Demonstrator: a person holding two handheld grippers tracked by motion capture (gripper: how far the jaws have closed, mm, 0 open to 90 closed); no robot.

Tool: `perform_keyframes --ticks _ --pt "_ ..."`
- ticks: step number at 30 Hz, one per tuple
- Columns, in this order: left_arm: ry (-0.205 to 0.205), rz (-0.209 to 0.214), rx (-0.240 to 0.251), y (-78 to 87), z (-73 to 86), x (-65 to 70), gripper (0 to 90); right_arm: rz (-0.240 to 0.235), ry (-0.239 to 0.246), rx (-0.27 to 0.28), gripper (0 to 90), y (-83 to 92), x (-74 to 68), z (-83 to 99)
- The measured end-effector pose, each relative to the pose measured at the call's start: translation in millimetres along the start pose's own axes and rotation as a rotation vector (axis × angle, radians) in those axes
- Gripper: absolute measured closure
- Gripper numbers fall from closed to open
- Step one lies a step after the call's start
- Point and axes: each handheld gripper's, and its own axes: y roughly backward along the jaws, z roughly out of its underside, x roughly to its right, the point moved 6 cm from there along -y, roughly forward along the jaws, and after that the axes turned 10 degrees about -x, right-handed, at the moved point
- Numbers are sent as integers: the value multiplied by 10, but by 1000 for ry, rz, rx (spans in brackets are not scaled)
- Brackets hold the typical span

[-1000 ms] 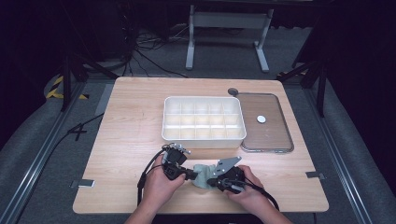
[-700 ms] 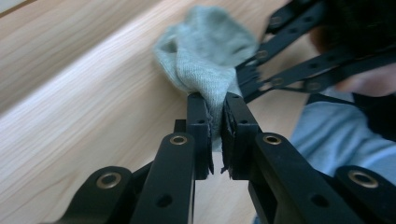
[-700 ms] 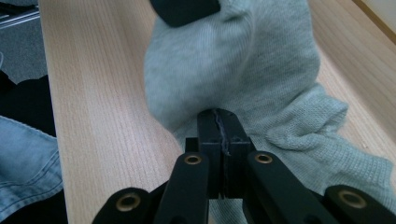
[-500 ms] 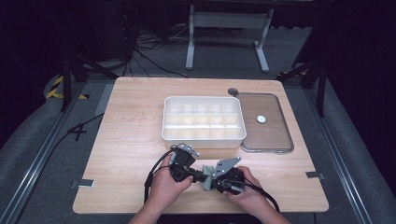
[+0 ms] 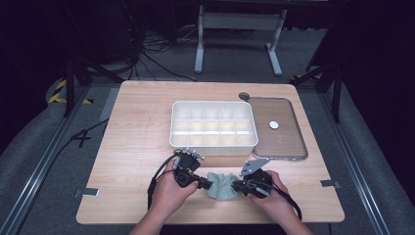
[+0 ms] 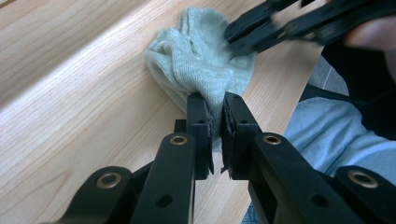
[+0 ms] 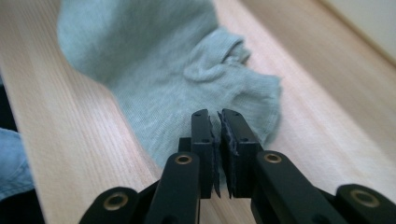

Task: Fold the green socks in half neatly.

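A pale green sock (image 5: pixel 222 186) lies bunched on the wooden table (image 5: pixel 137 147) near its front edge, between my two grippers. My left gripper (image 5: pixel 207 185) comes in from the left and is shut on a fold of the sock (image 6: pixel 201 65), with fabric pinched between its pads (image 6: pixel 215 100). My right gripper (image 5: pixel 236 186) sits at the sock's right edge. Its jaws have just been opening, and a narrow gap stands between the pads (image 7: pixel 218 116). The sock (image 7: pixel 154 70) lies beneath and beyond the tips, not pinched. The right gripper (image 6: pixel 231 39) also shows by the sock's far side.
A white tray (image 5: pixel 171 128) with several compartments stands behind the grippers at mid-table. To its right lies a clear lid (image 5: pixel 286 142) with a white knob (image 5: pixel 274 125). A small dark disc (image 5: pixel 243 96) sits behind them. The person's blue clothing (image 6: pixel 327 130) borders the front edge.
My right gripper has drawn a little to the right, so more of the sock shows between the hands. The left gripper has kept its hold and barely moved.
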Motion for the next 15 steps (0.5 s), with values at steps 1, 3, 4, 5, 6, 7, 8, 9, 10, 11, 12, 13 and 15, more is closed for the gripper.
perform_keyframes --ticks 1,3,4,5,6,7,8,9,10,11,12,13,15 --pt "-7 -5 -7 -1 -6 4 830 -9 15 19 851 -29 -18 -2" --pt "-11 -3 1 -9 -27 26 830 -9 27 27 863 -50 -37 -18" --pt "-23 -6 7 -16 -43 33 829 -14 32 35 866 -60 -46 -27" --pt "-26 -6 9 -21 -54 47 829 -25 34 48 867 -74 -69 -35" --pt "-36 -8 11 -23 -66 58 829 -33 44 59 868 -86 -96 -43" --pt "-39 -8 13 -26 -75 70 829 -34 53 64 869 -94 -124 -51" --pt "-45 -8 14 -32 -85 81 829 -33 59 65 870 -100 -150 -60" --pt "-48 -10 16 -40 -92 86 829 -33 66 65 871 -108 -171 -71" --pt "-44 -7 16 -49 -94 93 829 -36 70 64 872 -111 -179 -76" --pt "-51 -9 7 -57 -94 89 829 -35 67 66 872 -116 -180 -81" --pt "-51 -10 9 -76 -99 86 829 -39 64 67 872 -116 -179 -82" --pt "-48 -10 -1 -94 -96 83 829 -43 62 68 872 -116 -175 -80" --pt "-47 -20 -18 -143 -95 78 829 -55 54 74 872 -119 -166 -79"
